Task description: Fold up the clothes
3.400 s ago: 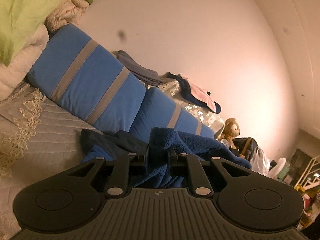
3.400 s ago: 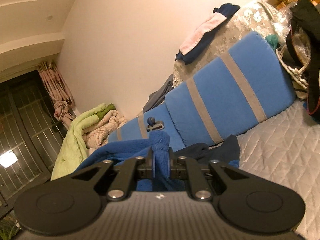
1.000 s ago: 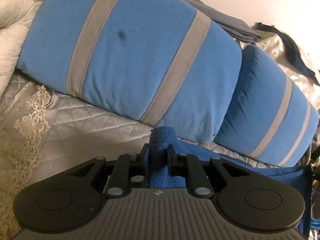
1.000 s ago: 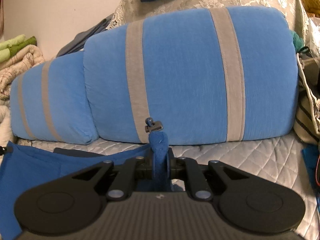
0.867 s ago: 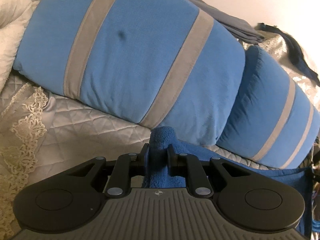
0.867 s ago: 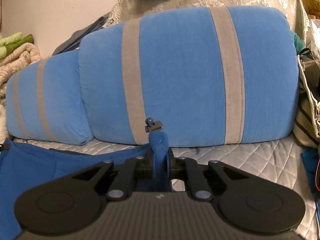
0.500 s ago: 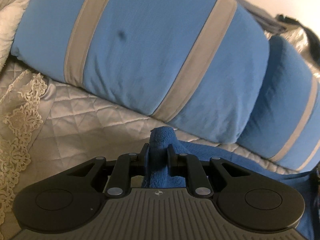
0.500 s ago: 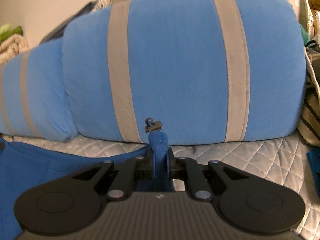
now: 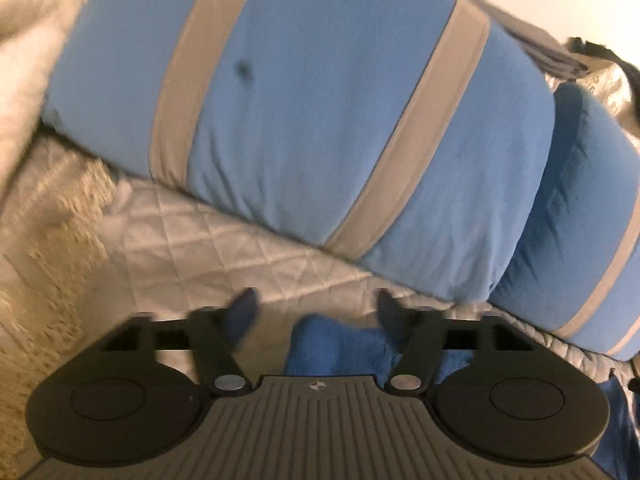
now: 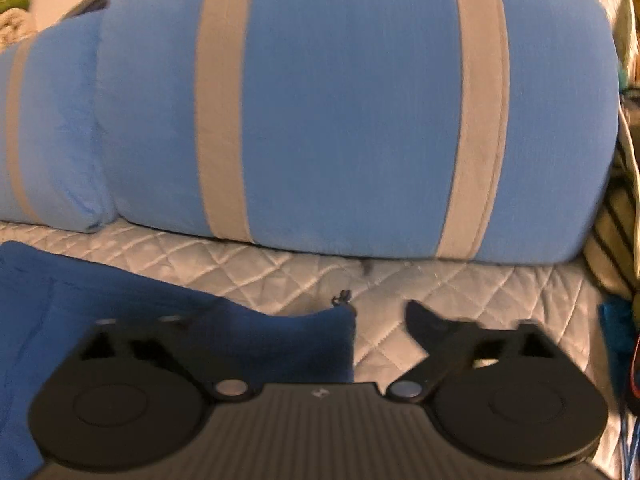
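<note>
Both claws wide apart, holding nothing. Left claw (image 9: pixel 316 300) open over a bunched corner of the blue fleece garment (image 9: pixel 340 344), which pokes up between its fingers without being pinched. Right claw (image 10: pixel 320 312) open too, its left finger lying over the garment's other corner, where a small zipper pull (image 10: pixel 342 297) sticks out. Garment spread flat on the quilted bed cover (image 10: pixel 460 280), just in front of the blue striped cushions (image 10: pixel 352 112). Looks like laid out flat and let go. Next, probably: grab an edge again and bring it over for a fold.
</note>
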`<state>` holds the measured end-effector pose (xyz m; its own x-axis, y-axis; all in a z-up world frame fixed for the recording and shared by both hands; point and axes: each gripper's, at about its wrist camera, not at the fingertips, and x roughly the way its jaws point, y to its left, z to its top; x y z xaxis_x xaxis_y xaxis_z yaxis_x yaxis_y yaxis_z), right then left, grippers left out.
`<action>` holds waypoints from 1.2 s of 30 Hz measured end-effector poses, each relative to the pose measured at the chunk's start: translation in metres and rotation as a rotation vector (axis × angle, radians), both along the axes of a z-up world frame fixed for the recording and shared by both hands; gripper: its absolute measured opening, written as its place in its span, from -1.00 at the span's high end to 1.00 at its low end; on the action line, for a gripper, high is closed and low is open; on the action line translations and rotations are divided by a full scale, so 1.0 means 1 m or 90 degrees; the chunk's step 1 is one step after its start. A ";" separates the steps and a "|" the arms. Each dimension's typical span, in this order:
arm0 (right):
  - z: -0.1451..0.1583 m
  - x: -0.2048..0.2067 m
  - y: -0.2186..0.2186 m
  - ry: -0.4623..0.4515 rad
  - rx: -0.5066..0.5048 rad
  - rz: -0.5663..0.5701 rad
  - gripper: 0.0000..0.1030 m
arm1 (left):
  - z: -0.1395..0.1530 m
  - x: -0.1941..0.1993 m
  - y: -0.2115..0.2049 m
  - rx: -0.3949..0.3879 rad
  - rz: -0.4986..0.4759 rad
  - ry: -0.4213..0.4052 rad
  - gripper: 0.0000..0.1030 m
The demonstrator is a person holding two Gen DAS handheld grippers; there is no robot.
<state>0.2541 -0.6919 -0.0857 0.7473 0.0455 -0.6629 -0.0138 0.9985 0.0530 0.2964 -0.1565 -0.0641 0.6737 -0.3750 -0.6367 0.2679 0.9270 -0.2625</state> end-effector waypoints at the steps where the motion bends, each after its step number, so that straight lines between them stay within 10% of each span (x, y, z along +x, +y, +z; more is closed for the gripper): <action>1: 0.002 -0.001 0.004 0.005 0.004 0.005 -1.00 | 0.004 -0.004 -0.004 0.009 -0.008 -0.003 -0.53; 13: -0.002 0.006 0.078 0.065 -0.002 0.040 -1.00 | -0.011 -0.026 -0.106 0.118 -0.140 0.049 -0.62; 20: -0.061 0.034 0.074 0.082 0.055 -0.023 -1.00 | -0.073 -0.005 -0.097 0.023 -0.102 0.084 -1.00; 36: -0.087 0.027 0.078 0.020 0.043 -0.033 -0.99 | -0.092 -0.015 -0.091 -0.025 -0.103 0.025 -1.00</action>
<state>0.2813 -0.6138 -0.1725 0.7289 0.0525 -0.6826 0.0409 0.9919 0.1199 0.2818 -0.2479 -0.1563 0.5774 -0.5013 -0.6445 0.4012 0.8617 -0.3107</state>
